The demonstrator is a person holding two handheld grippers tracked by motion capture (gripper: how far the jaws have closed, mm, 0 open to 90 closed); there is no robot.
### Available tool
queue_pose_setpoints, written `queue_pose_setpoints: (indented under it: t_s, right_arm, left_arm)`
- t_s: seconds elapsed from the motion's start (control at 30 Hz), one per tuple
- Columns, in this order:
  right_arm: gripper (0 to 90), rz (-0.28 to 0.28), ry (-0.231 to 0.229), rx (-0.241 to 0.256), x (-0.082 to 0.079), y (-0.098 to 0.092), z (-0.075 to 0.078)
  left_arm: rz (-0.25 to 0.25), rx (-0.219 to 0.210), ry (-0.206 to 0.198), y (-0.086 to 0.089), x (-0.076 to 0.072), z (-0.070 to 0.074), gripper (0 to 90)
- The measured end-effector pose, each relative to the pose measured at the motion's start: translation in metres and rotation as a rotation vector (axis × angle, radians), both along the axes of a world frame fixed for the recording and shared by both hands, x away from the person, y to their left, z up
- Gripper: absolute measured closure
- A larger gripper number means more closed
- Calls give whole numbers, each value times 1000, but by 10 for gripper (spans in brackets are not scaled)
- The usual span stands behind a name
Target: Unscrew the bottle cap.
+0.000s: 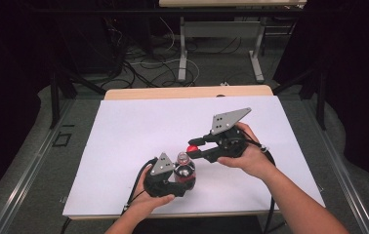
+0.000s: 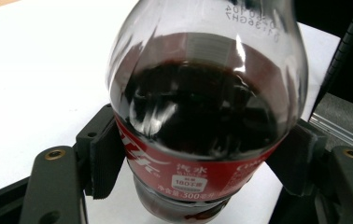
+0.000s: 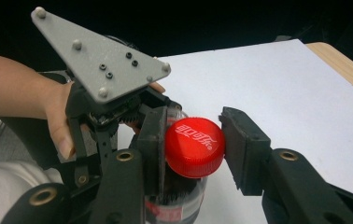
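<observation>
Dark room, cables on the floor behind, white counter (image 1: 124,131) with a wooden far edge in front of me. The cola bottle (image 1: 185,170) stands upright near the counter's near edge, about mid-width. It's clear plastic, dark drink up to the shoulder, red label around the waist.

My left claw (image 1: 183,181) is pinching the bottle: in the left gripper view the two ribbed pads (image 2: 104,156) press on the label from both sides, bottle held between them. The left hand (image 1: 146,197) comes in from the bottom edge and wraps the claw body, grey plate on top.

The red cap (image 3: 194,146) sits at the bottle's top, lettering facing up. My right claw (image 1: 194,146) reaches in from the right at cap height. In the right gripper view its jaws sit either side of the cap: one pad touches the cap's side, the other shows a thin gap, so the claw is nearly closed around the cap. I can't tell if the cap is screwed on or loose.

The right hand (image 1: 248,153) holds that claw, forearm running off to the lower right. A desk (image 1: 231,4) stands farther back.
</observation>
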State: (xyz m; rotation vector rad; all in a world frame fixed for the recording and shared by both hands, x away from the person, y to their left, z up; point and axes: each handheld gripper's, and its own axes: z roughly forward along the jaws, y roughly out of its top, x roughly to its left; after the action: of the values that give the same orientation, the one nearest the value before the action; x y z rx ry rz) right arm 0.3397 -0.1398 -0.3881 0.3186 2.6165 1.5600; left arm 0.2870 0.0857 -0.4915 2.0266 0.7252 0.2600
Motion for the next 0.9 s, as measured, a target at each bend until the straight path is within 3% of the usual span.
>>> queue_pose_setpoints:
  t_s: [0.1,0.47,0.63,0.9]
  right_arm:
    - [617,-49,-7,6,0,-9,-3]
    - [617,-144,3,17,-4,-30,-24]
    - [617,-186,-7,4,-6,-34,-36]
    - [617,-253,13,20,-7,-44,-55]
  left_arm:
    - [14,-1,2,4,2,-1,295]
    - [51,-9,-5,10,15,10,294]
    - [56,12,-26,6,31,24,294]
    - [89,-7,-46,-7,66,45,295]
